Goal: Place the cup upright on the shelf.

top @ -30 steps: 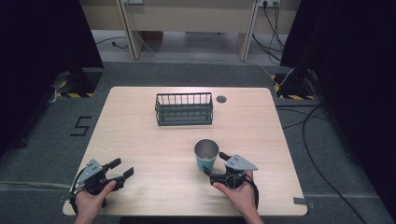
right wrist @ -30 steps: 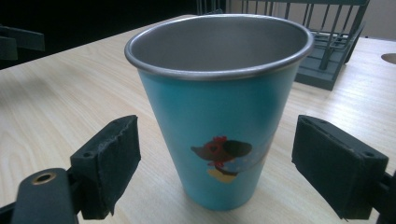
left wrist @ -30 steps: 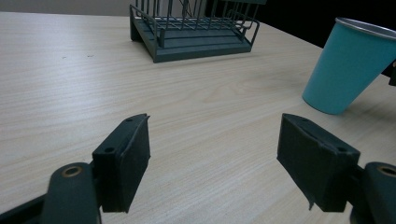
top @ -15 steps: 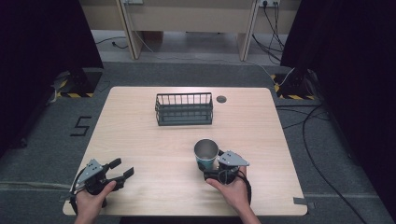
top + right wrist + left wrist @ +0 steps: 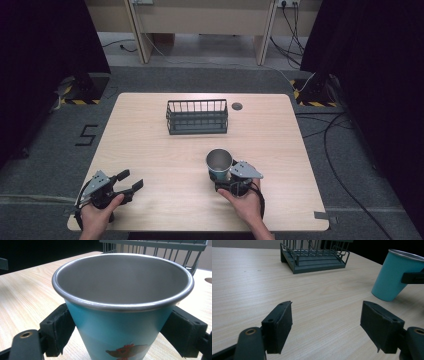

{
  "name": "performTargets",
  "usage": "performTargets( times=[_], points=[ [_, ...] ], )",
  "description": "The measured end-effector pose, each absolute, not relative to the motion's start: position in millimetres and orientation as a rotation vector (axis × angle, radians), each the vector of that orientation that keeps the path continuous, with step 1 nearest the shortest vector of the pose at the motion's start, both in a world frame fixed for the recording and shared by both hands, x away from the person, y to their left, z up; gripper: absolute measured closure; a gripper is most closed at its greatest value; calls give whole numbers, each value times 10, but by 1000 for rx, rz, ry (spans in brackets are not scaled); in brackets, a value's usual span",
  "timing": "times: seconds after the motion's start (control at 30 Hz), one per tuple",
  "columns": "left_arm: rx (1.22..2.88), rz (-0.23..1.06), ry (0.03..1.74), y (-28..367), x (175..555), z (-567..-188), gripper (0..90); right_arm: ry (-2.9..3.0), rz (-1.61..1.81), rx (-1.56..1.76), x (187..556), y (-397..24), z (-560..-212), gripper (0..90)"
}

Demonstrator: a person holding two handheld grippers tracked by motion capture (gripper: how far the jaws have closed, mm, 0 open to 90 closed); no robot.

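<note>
**Supervisor:** Report the cup's position.

**Operator:** I see the teal cup [image 5: 219, 165] upright on the table [image 5: 150, 150], near-right of centre, its steel inside bare. The wire rack [image 5: 197, 116] stands well apart, toward the far edge.

**Supervisor:** Right gripper?

**Operator:** My right gripper [image 5: 226, 180] sits at the cup's near side. In the right gripper view the cup [image 5: 122, 307] stands between the jaws, both pads against its lower wall. I read that as a grip on the cup.

**Supervisor:** Left gripper?

**Operator:** My left gripper [image 5: 131, 181] rests at the near-left corner, jaws spread wide, nothing between them. In the left gripper view the cup [image 5: 393, 275] stands ahead to the right.
</note>
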State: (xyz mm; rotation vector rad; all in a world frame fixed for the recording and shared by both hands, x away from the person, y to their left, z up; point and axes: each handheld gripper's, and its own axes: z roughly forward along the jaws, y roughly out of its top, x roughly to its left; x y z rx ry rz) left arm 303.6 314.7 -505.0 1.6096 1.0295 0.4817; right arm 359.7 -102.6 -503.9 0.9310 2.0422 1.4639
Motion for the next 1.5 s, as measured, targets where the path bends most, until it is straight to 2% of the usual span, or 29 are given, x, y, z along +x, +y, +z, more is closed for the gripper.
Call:
performTargets(
  times=[0.47,1.5],
  points=[
    [1610,482,1029,3148,3036,-5050,253,1993,1508,912,3590,-1010,-4952,172],
    [1602,480,1034,3171,3026,-5048,253,1899,1589,905,3821,-753,-4673,172]
  ],
)
